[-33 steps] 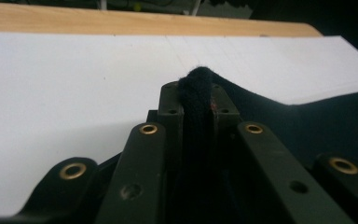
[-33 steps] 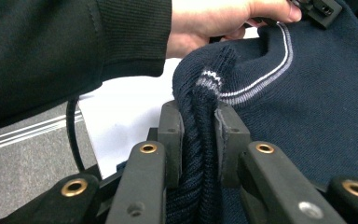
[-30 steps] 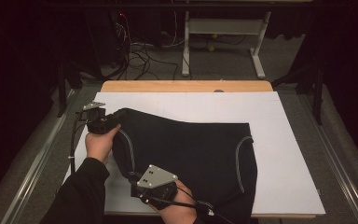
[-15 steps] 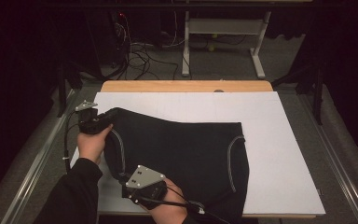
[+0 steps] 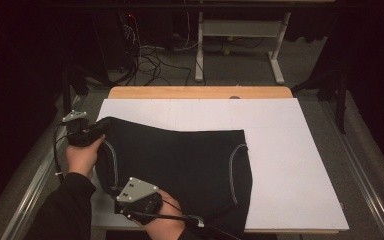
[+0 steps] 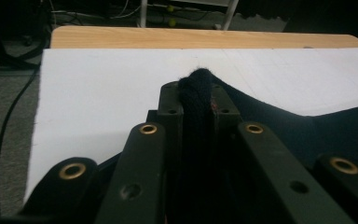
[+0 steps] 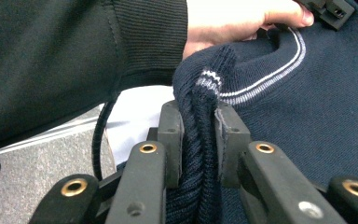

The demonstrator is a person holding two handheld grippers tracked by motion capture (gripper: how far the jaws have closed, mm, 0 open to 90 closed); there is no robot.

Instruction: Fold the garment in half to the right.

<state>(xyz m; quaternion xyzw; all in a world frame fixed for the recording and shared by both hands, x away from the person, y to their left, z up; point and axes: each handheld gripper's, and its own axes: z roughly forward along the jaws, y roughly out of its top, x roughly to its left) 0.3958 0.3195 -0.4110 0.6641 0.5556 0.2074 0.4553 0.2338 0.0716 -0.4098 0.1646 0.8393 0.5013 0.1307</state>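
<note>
White board on a table, dark knitted garment pinched at two points near its left edge.

From the high view, the white board [image 5: 280, 165] lies bare across its right half and far strip; the dark garment [image 5: 180, 170] covers the near left part, its lower hem running over the near edge. The left gripper [image 5: 87, 132] sits at the garment's far-left corner, the right gripper [image 5: 140, 200] at the near-left edge. In the left gripper view, the jaws are pressed onto a fold of black cloth [image 6: 196, 93], with open white board ahead and to the left. In the right gripper view, the jaws pinch a ribbed, white-striped edge [image 7: 205, 116], beside a dark sleeve [image 7: 74, 60].
</note>
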